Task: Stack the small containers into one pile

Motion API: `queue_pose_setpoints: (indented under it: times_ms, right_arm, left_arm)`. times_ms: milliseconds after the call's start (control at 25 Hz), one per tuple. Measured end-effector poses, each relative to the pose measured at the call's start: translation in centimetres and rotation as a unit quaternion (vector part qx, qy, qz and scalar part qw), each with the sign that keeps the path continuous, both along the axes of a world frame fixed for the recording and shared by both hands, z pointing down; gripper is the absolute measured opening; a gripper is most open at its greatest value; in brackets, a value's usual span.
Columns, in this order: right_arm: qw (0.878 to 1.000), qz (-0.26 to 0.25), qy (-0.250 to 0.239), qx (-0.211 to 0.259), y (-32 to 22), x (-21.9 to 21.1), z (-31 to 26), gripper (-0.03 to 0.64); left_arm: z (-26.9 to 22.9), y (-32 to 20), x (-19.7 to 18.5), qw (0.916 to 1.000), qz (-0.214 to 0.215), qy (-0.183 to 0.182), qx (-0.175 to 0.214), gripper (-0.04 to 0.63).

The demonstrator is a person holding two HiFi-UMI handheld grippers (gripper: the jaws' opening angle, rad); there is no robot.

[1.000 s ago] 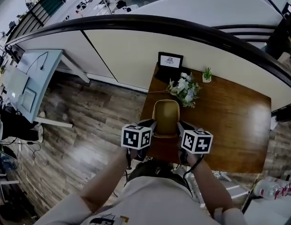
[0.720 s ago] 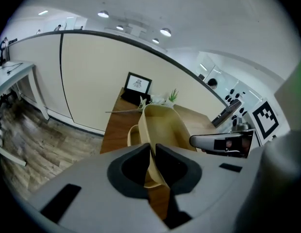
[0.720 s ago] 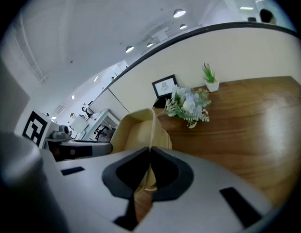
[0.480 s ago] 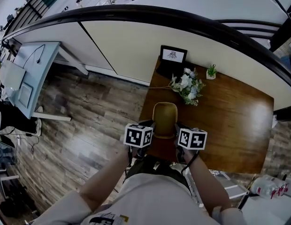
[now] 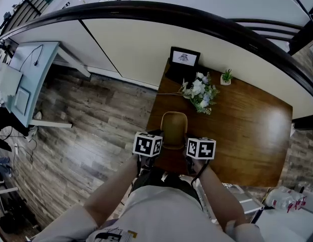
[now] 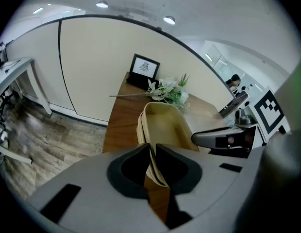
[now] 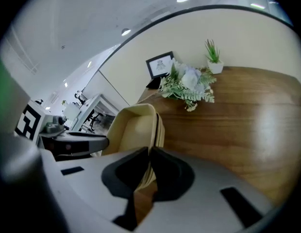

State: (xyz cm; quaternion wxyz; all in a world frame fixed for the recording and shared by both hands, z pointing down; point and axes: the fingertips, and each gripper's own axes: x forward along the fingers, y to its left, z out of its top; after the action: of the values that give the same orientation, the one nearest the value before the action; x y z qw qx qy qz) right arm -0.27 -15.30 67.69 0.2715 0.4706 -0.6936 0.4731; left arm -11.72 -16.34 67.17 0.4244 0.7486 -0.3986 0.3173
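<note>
Over the last second my right hand-held gripper [image 7: 148, 166] has crept inward, and its jaws are opening on the rim of the nested containers [image 5: 174, 127] at the bench's [image 5: 247, 135] near-left corner. My left hand-held gripper [image 6: 153, 161] stays clamped on the opposite rim. I judge the pile settled.

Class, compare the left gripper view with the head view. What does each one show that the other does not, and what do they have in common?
Only the left gripper view: the left gripper jaws pinching the rim of the container stack, whose layered rims show, plus ceiling lights. Only the head view: the person's forearms, that gripper's marker cube and the whole outline of the wooden table. Both: the container stack, the flowers, the framed picture and the plank floor.
</note>
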Motion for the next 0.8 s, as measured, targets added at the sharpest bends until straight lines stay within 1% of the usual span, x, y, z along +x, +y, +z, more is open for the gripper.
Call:
queue_pose_setpoints:
  times_ms: [200,320,400,480,560,680,720,800]
  right_arm:
    - [1.000,-0.010,0.020,-0.011,-0.1,-0.1,1.2,0.040]
    - [0.999,-0.015,0.027,-0.014,-0.3,0.0,1.9,0.072]
    - [0.999,-0.021,0.022,-0.018,-0.4,0.0,2.2,0.089]
    - [0.999,-0.024,0.011,-0.021,-0.6,0.2,2.4,0.108]
    - [1.000,-0.017,-0.004,-0.025,-0.6,0.5,2.7,0.134]
    - [0.999,-0.002,-0.017,-0.031,-0.5,0.8,2.9,0.158]
    - [0.999,-0.005,-0.016,-0.030,-0.5,0.7,2.9,0.163]
    - [0.999,-0.032,-0.007,-0.018,-0.5,0.2,2.6,0.159]
  left_arm:
    - [1.5,-0.2,-0.4,0.9999,0.001,-0.015,0.000,0.072]
    - [2.2,-0.4,-0.7,0.9998,-0.001,-0.018,-0.004,0.098]
    - [2.5,-0.5,-0.9,0.9999,-0.001,-0.014,-0.008,0.124]
    - [2.7,-0.7,-1.0,0.9999,-0.004,-0.002,-0.013,0.133]
    - [3.0,-0.8,-1.1,0.9997,-0.010,0.010,-0.018,0.146]
    - [3.1,-0.7,-1.3,0.9995,-0.018,0.016,-0.022,0.156]
    - [3.1,-0.6,-1.3,0.9995,-0.017,0.016,-0.022,0.158]
    - [3.0,-0.5,-1.1,0.9997,-0.007,0.008,-0.020,0.156]
